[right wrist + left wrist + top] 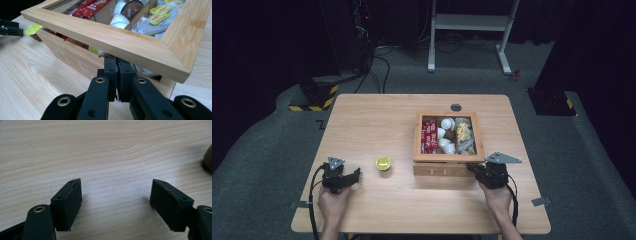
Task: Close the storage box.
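Wooden tea box (pixel 448 168) near table centre-right, glass-framed lid (pixel 120 41) raised off the base at the front edge. Right gripper (pixel 117 72) at that edge, jaws pressed together with tips under the lid frame, apparently prying rather than clamping. Left gripper (pixel 116 200) low over bare table (pixel 105 152), jaws wide apart, empty. Halved lime (pixel 383 163) just right of it. Risks: lid slipping off the closed tips and dropping shut; box sliding, unrestrained by the idle left gripper; sachets (pixel 162 11) and cups (pixel 120 21) jolted out.
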A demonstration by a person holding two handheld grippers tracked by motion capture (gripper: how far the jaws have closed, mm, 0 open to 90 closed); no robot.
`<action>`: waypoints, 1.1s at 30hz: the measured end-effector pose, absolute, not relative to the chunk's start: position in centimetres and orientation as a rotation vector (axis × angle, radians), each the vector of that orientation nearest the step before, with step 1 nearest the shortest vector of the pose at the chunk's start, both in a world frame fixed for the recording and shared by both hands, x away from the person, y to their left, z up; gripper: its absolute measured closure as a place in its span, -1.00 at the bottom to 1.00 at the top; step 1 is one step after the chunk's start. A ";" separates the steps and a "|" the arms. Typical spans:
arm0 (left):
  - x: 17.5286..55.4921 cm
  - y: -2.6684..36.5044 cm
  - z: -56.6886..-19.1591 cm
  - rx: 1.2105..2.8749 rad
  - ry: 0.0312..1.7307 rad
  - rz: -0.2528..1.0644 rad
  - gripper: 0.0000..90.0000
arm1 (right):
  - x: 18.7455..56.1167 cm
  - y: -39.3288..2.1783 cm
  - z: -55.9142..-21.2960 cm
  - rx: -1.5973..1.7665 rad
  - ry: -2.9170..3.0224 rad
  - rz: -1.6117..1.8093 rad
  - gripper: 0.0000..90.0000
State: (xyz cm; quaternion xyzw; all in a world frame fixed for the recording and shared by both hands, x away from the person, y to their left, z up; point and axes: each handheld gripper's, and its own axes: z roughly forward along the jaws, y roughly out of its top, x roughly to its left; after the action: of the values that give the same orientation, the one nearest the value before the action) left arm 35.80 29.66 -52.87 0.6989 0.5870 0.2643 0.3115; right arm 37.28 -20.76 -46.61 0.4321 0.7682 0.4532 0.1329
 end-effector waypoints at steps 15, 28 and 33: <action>35.8 29.7 -52.9 1.844 1.549 0.697 -0.42 | 36.7 -20.9 -47.6 1.253 2.244 1.296 0.99; 35.8 29.7 -52.9 1.844 1.550 0.697 -0.42 | 36.2 -21.2 -47.5 1.222 2.246 1.272 0.99; 35.8 29.7 -52.9 1.845 1.549 0.697 -0.42 | 36.0 -21.5 -46.7 1.212 2.229 1.295 0.98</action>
State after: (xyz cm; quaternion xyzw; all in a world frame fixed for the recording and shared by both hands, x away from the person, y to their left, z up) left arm 35.80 29.67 -52.87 0.6990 0.5870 0.2639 0.3116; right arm 35.96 -21.47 -46.67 0.4207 0.7742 0.4498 0.1459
